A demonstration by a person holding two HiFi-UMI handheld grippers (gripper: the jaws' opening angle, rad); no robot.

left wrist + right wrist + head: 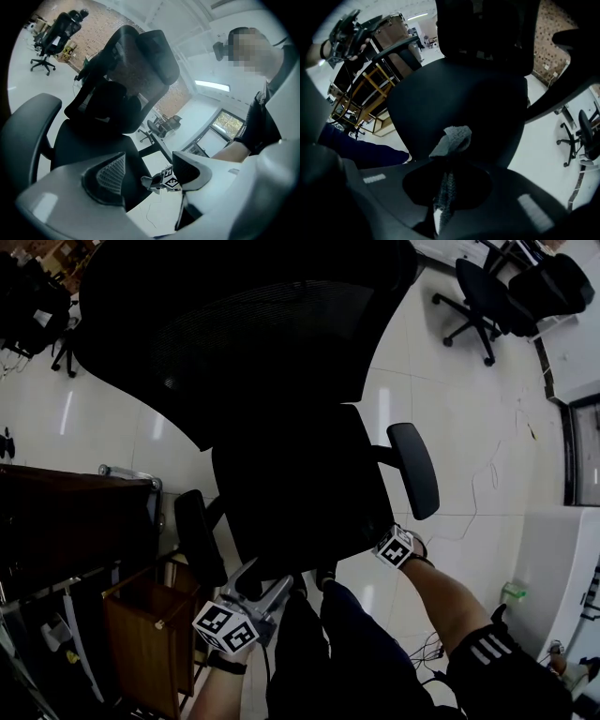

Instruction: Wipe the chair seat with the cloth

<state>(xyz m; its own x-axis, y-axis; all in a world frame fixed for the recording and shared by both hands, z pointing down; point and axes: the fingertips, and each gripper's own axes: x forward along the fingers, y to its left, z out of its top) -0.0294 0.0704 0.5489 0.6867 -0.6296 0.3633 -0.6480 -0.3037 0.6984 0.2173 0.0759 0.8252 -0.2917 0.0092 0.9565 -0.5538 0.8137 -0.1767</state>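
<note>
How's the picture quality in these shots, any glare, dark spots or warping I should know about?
Head view: the chair seat is almost pure black with its detail lost, while the floor shows bright streaks of glare. Left gripper view: hazy and washed out, with edges bent by the wide lens. Right gripper view: dark overall, yet the grey cloth stands out clearly against the black behind it.

White tiled floor [450,399]. Second office chair [485,298] far top right. Wooden crate [141,634] bottom left, beside dark worktop [66,521]. Thin cable [483,486] on floor.

1 overhead, 2 low, all facing chair [300,484]
</note>
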